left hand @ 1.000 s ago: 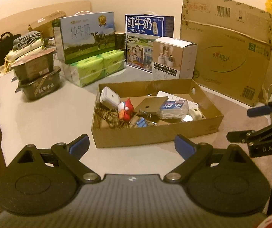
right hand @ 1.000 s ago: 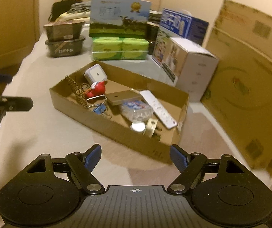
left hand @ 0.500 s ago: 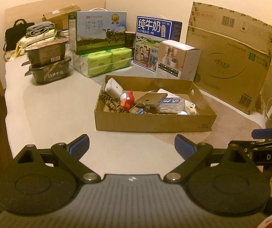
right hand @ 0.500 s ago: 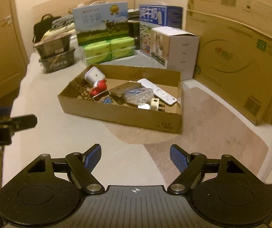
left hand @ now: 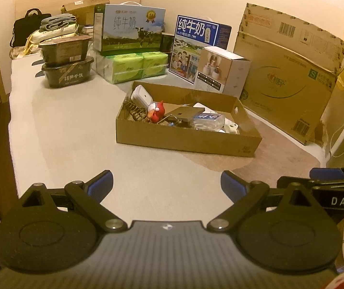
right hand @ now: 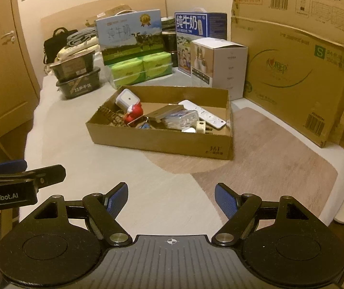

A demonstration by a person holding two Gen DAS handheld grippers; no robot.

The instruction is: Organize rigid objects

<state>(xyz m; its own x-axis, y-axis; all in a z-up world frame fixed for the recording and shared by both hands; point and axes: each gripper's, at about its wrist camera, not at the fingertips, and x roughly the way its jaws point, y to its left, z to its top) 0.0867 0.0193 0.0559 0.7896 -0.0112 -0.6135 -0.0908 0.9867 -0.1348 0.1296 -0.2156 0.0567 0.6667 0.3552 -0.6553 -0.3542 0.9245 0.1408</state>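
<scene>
Both claws hang apart and empty, left gripper (left hand: 166, 183) and right gripper (right hand: 172, 198) well short of the cardboard tray (right hand: 152, 139), where a white remote (right hand: 202, 114) lies: light, stiff, probably slick, best pinched across its narrow sides

Matt brown corrugated cardboard tray (right hand: 162, 142) at frame centre, holding a smooth white plastic remote (right hand: 202, 114) and a glossy red plastic toy (right hand: 133, 115). Glossy printed card on the milk cartons (left hand: 130, 32) at upper centre. Shiny plastic wrap over green tissue packs (left hand: 136, 68). Black matt plastic gripper fingers (right hand: 95, 210) with ribbed blue pads, bottom.
</scene>
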